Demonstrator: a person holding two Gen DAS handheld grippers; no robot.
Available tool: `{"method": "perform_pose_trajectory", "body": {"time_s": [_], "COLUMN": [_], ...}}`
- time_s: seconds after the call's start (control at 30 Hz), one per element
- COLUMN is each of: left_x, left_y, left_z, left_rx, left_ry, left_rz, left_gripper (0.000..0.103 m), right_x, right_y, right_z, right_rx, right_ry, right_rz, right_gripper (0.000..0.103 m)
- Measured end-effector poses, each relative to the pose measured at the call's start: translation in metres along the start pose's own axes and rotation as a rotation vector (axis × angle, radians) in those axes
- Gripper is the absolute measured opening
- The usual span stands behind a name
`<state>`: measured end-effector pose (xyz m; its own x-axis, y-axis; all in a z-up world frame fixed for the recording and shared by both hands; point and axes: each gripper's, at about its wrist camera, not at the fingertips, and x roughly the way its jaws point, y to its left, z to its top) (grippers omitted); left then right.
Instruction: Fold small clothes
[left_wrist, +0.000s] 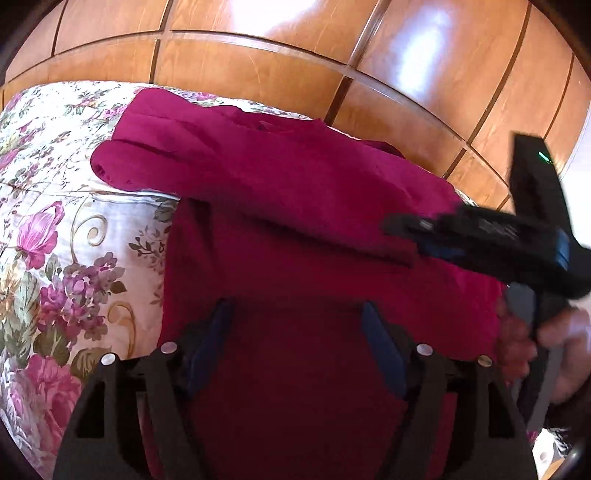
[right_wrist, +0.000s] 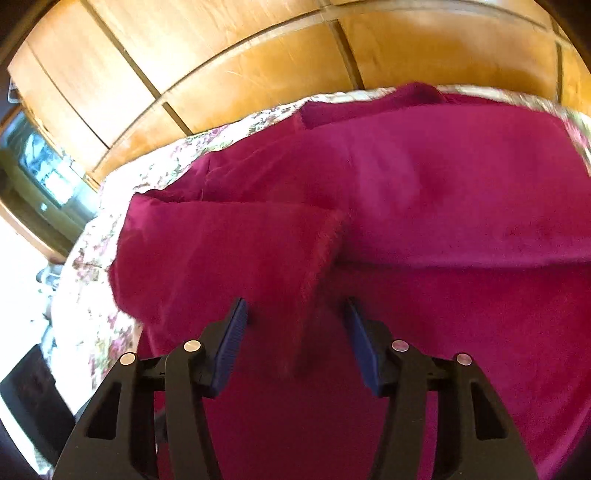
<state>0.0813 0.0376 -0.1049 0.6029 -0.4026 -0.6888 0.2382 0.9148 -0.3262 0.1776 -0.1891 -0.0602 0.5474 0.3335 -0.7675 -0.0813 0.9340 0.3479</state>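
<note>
Left gripper (left_wrist: 295, 325) agape over magenta garment (left_wrist: 280, 206); right gripper (left_wrist: 402, 225) blurred, seemingly touching cloth.

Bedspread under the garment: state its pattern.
White bedspread with pink and purple flowers, clearest in the left wrist view.

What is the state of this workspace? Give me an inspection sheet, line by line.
Surface: floral bedspread, bare to the left of the cloth.
Job's things: magenta garment spread on the bedspread, one sleeve folded across the top.
Clutter: nothing seen.
Grippers: left gripper open over the garment's near part, holding nothing; right gripper open above a raised fold, not closed on it.
Cables: nothing seen.
Surroundings: glossy wooden wardrobe panels behind the bed; a dark screen at the right wrist view's left edge.
</note>
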Motion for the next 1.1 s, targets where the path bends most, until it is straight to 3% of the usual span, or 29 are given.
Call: {"method": "perform_pose_trajectory", "body": {"time_s": [0.07,0.1,0.33,0.53,0.8,1.0,1.1], "left_x": [-0.001,-0.001,-0.003,0.001,0.006,0.01,0.006], "left_y": [0.002,0.002,0.001,-0.004,-0.01,-0.022,-0.021], "left_z": [-0.001,-0.002,-0.006,-0.004,-0.001,0.006,0.02], "left_rx": [-0.006,-0.008,0.006,0.016,0.028,0.035,-0.029], "left_ry": [-0.003,-0.004,-0.003,0.0,0.006,0.046,0.042], "left_rz": [-0.019,-0.022,-0.021,-0.013,0.004,0.028,-0.019], "left_gripper": [0.075,0.076,0.079,0.08,0.081,0.081,0.08], "right_x": [0.001,-0.002,-0.095,-0.146,-0.121,-0.092,-0.084], "right_y": [0.011,0.016,0.046,0.016,-0.101,-0.148,-0.154], "right_z": [0.01,0.015,0.069,0.096,0.09,0.073,0.068], "right_rx": [-0.047,-0.072,-0.242,-0.229,0.04,0.19,0.207], "right_ry": [0.01,0.008,-0.194,-0.297,-0.199,-0.138,-0.127], "right_rz": [-0.044,-0.058,-0.057,-0.113,-0.238,-0.244,-0.234], "right_gripper": [0.008,0.004,0.004,0.004,0.004,0.004,0.004]}}
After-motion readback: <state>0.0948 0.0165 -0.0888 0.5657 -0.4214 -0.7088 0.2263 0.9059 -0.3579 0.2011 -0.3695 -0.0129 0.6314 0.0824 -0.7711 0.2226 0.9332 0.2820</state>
